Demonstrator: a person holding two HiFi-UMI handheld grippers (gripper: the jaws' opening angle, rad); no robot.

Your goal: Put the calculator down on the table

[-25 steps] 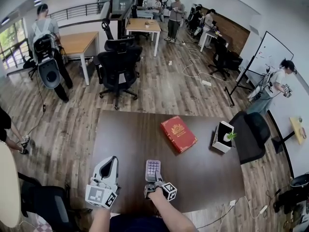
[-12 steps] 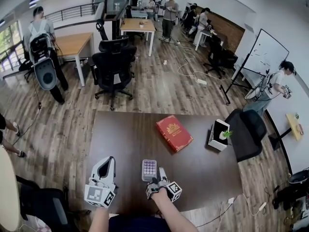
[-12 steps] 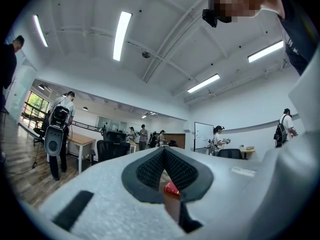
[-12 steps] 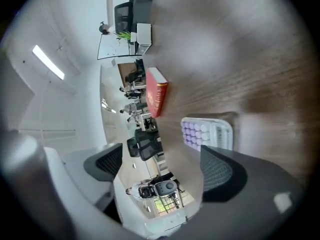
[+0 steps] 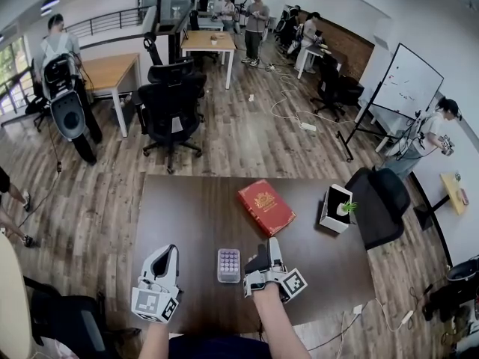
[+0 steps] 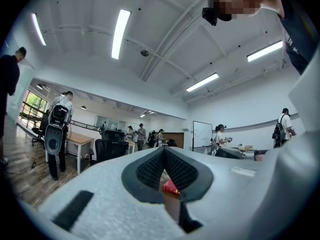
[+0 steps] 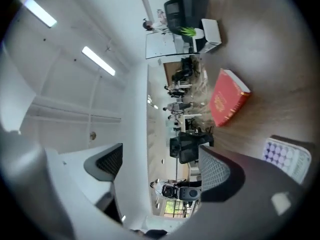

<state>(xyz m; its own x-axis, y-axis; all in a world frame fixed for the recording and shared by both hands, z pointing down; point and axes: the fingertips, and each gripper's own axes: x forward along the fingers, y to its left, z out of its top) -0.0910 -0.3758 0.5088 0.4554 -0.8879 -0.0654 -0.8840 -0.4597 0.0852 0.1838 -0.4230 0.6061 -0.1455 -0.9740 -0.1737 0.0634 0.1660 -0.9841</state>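
Note:
The calculator point(image 5: 228, 265), pale lilac with rows of round keys, lies flat on the dark brown table point(image 5: 194, 215) near its front edge. My right gripper point(image 5: 266, 259) stands just to its right, apart from it, open with nothing between its fingers. In the right gripper view, which is rolled sideways, the calculator point(image 7: 287, 156) shows at the lower right beyond the wide-apart jaws of that gripper point(image 7: 160, 169). My left gripper point(image 5: 169, 256) hovers left of the calculator, shut and holding nothing. In its own view the left gripper point(image 6: 164, 156) has its pads meeting.
A red book point(image 5: 265, 206) lies on the table further back, also visible as the red book point(image 7: 227, 96). A white box with a small plant point(image 5: 338, 208) stands at the right edge. A black chair point(image 5: 385, 200) sits beside the table, and several people stand beyond.
The right gripper has let go of the calculator, opened and moved right. The calculator now rests on the table. The left gripper has stayed put.

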